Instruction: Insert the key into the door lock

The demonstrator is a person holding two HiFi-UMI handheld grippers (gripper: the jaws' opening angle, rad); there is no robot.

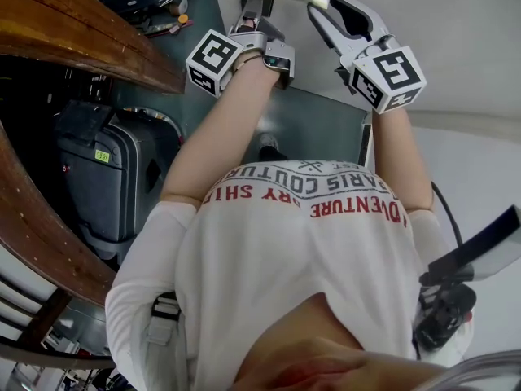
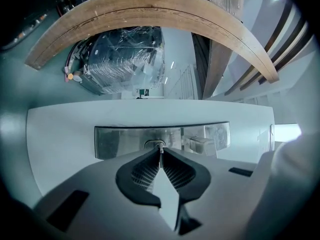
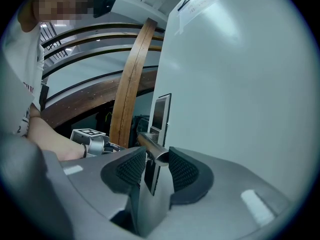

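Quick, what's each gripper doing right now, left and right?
Left gripper: closed on the key, its tip at the keyhole.
Right gripper: closed on the door handle, near its end.

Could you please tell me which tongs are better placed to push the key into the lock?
Left. The left tongs pinch the key, its tip right at the keyhole in the lock plate. The right tongs are clamped on the door handle.

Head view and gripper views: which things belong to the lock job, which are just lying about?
Job: small metal key in left gripper; silver lock plate; silver lever handle in right gripper; white door.
Lying about: grey suitcase; plastic-wrapped dark bundle; curved wooden beam.
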